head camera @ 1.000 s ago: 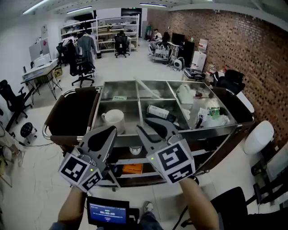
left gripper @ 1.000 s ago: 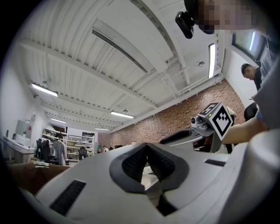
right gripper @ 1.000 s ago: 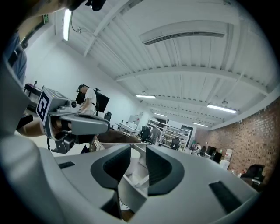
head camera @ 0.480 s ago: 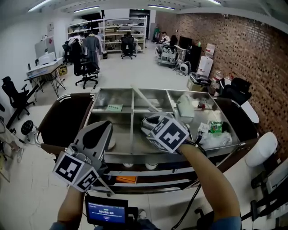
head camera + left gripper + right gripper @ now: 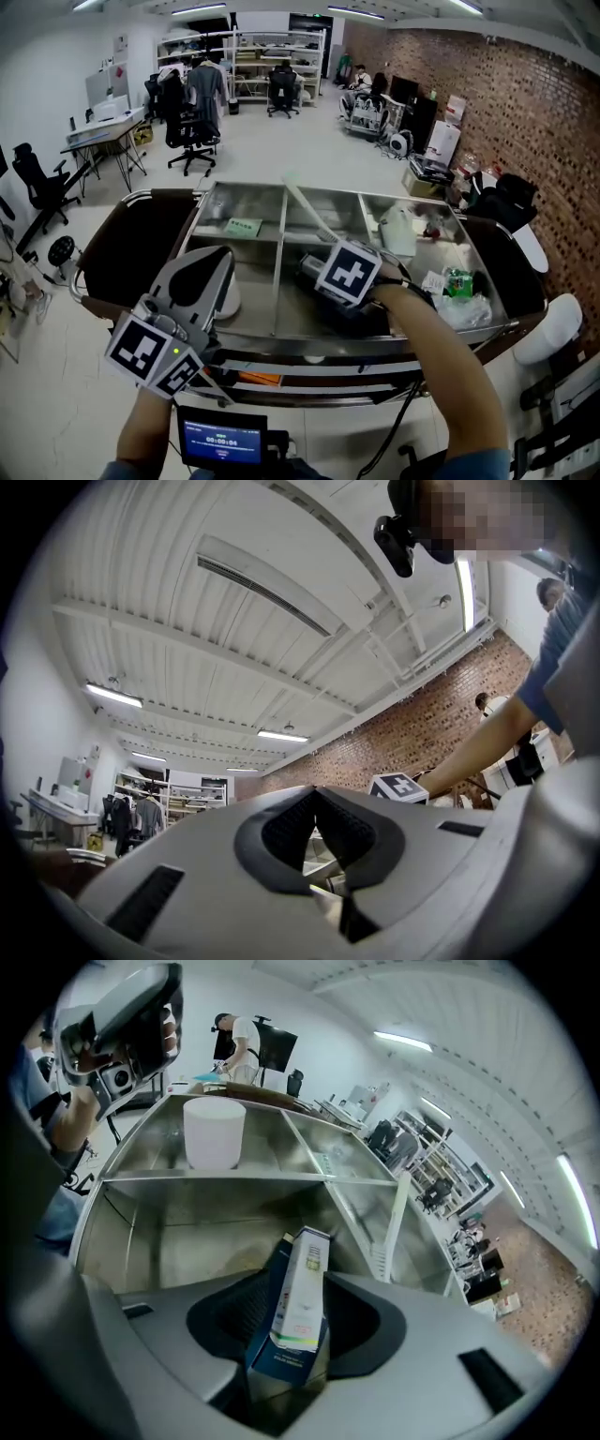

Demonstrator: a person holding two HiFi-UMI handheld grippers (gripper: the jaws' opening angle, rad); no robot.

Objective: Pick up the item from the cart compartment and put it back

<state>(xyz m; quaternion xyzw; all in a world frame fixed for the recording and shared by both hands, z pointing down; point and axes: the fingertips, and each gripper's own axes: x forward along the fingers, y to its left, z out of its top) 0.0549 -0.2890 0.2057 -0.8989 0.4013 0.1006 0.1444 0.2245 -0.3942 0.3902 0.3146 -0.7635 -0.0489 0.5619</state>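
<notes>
Cart (image 5: 131,248): 1. Grippers: 2 (left gripper (image 5: 314,794), right gripper (image 5: 300,1283)). Box (image 5: 295,1314): 1. White cup (image 5: 214,1133): 1. White jug (image 5: 398,232): 1. Green packet (image 5: 457,281): 1.

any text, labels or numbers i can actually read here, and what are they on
Nothing can be quoted with certainty.
Blue and white box in the right gripper: printed lines, too small to read.
Small screen at the bottom of the head view: timer-like digits, too blurred to quote.
Green card in a far compartment of the cart: print too small.
Green packet: print blurred.
</notes>
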